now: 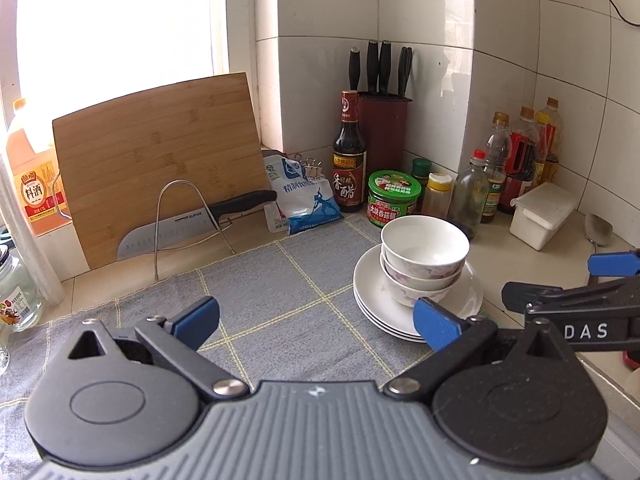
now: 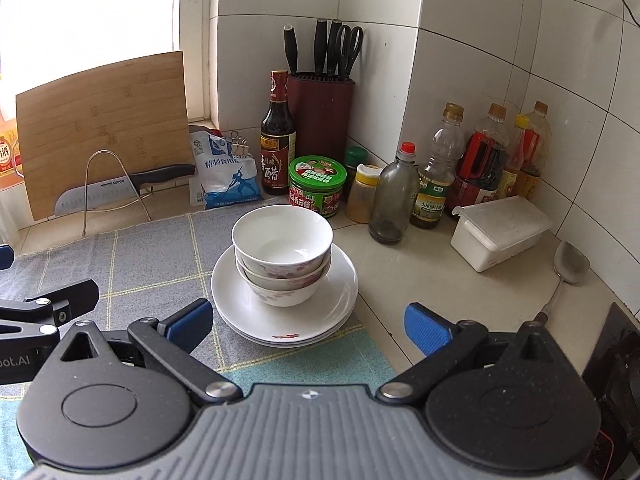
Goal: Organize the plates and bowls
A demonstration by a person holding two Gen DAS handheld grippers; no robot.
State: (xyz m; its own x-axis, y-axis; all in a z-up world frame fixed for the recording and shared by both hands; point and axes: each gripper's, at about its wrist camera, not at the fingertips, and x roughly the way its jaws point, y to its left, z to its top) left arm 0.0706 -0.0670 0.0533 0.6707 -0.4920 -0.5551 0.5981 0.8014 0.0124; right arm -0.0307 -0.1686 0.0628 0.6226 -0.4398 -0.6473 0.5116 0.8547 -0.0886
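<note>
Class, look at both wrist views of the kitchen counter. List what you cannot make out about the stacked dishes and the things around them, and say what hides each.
- Plates: exact count unclear; rims overlap in both views.
- Lowest bowl: its inside is hidden by the bowls nested in it.
- Knife blades in the block: hidden inside it.
- Spoon: handle cut off by the right gripper in the left wrist view.
- Window: overexposed, nothing outside visible.

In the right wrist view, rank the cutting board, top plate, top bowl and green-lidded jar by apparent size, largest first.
1. cutting board
2. top plate
3. top bowl
4. green-lidded jar

The jar stands farther back, so its rank is apparent only.
</note>
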